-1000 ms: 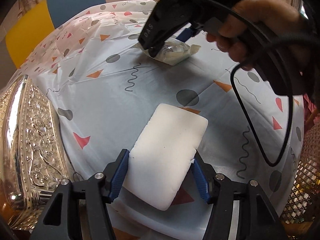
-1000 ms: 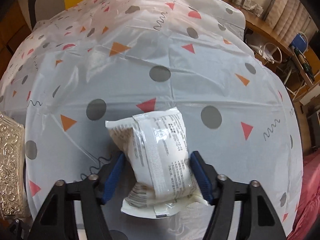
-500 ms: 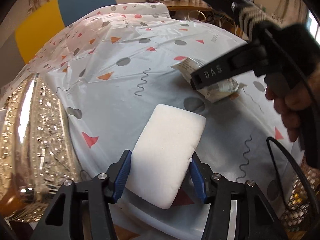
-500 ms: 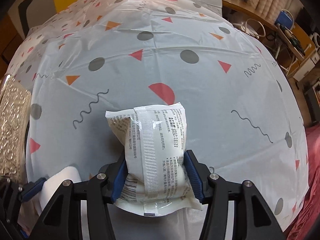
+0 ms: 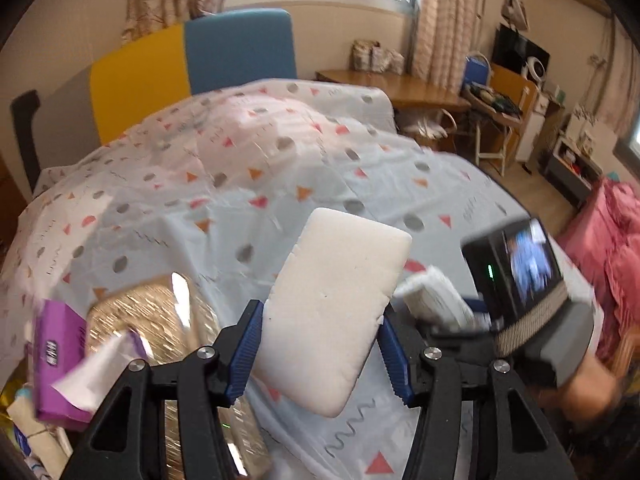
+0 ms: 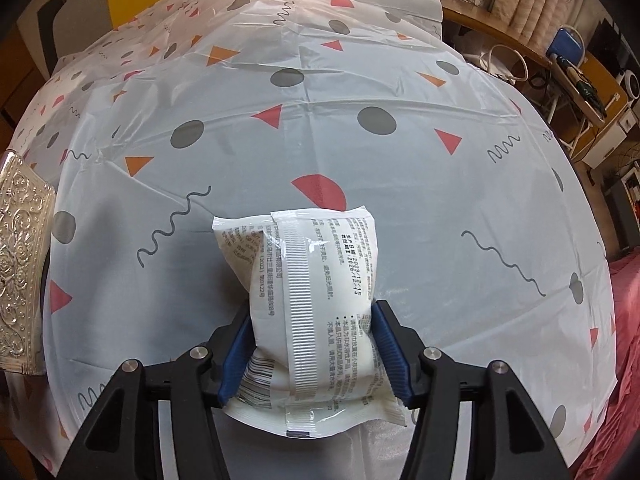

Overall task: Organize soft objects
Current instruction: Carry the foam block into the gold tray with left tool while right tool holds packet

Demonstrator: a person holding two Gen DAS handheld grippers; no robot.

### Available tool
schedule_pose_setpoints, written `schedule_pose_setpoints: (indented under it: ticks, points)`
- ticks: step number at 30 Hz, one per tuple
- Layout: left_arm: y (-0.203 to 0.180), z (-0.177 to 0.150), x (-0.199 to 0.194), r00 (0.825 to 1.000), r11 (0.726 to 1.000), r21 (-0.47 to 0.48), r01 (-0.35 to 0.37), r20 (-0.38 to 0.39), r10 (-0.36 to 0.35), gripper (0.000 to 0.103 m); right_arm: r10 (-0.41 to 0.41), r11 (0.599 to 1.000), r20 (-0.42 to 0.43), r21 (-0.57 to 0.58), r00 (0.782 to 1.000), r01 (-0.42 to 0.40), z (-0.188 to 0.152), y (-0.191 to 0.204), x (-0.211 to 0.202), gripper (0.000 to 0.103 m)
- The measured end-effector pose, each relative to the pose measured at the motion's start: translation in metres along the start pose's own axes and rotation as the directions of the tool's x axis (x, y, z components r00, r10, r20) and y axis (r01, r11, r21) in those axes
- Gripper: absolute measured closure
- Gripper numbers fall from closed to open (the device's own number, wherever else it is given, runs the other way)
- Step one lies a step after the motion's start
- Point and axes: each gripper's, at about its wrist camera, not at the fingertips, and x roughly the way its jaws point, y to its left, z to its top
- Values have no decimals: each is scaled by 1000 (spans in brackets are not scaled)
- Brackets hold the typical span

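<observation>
My left gripper (image 5: pixel 320 344) is shut on a white foam sponge (image 5: pixel 336 304) and holds it lifted above the patterned tablecloth (image 5: pixel 240 184). My right gripper (image 6: pixel 314 354) is shut on a white plastic packet with printed text (image 6: pixel 312 292) and holds it above the cloth. In the left wrist view the right gripper and its packet (image 5: pixel 436 296) show close at the right, blurred. A silver embossed tray (image 5: pixel 160 312) lies below the left gripper, at the table's left edge, and shows in the right wrist view (image 6: pixel 20 264).
A purple packet (image 5: pixel 60 356) with a white flap lies at the left by the tray. Blue and yellow chair backs (image 5: pixel 240 48) stand behind the table. A wooden desk (image 5: pixel 400 88) and shelves are at the back right; pink fabric (image 5: pixel 616 236) is on the right.
My left gripper has lifted the sponge off the cloth and tilted up toward the room. My right gripper has carried the packet back and down beside the left gripper.
</observation>
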Motion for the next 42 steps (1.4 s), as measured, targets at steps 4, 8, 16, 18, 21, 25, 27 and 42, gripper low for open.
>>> schedule_pose_setpoints:
  ticks: [4, 8, 16, 18, 21, 25, 27, 42]
  points:
    - [33, 18, -28, 994, 995, -72, -62, 84, 68, 46, -7, 1000, 5, -26, 1000, 7, -2, 4, 0, 43]
    - [65, 21, -55, 973, 983, -119, -137, 170, 157, 46, -22, 999, 15, -49, 1000, 22, -4, 12, 1, 43]
    - [119, -6, -105, 927, 951, -207, -230, 251, 279, 45, -35, 997, 30, -66, 999, 37, -7, 17, 0, 43]
    - [131, -16, -115, 915, 939, -234, -250, 260, 309, 45, -39, 997, 34, -71, 999, 41, -7, 18, 0, 44]
    - [148, -29, -127, 905, 925, -273, -265, 262, 336, 45, -53, 994, 49, -95, 997, 58, -9, 22, -2, 44]
    - [166, -49, -140, 896, 906, -318, -281, 250, 366, 45, -75, 988, 68, -127, 995, 83, -11, 29, -3, 44]
    - [176, -60, -146, 895, 897, -335, -289, 239, 378, 45, -85, 985, 76, -141, 993, 95, -11, 32, -4, 44]
    - [253, -156, -163, 873, 796, -460, -395, 83, 481, 44, -85, 986, 77, -138, 993, 95, -11, 33, -4, 44]
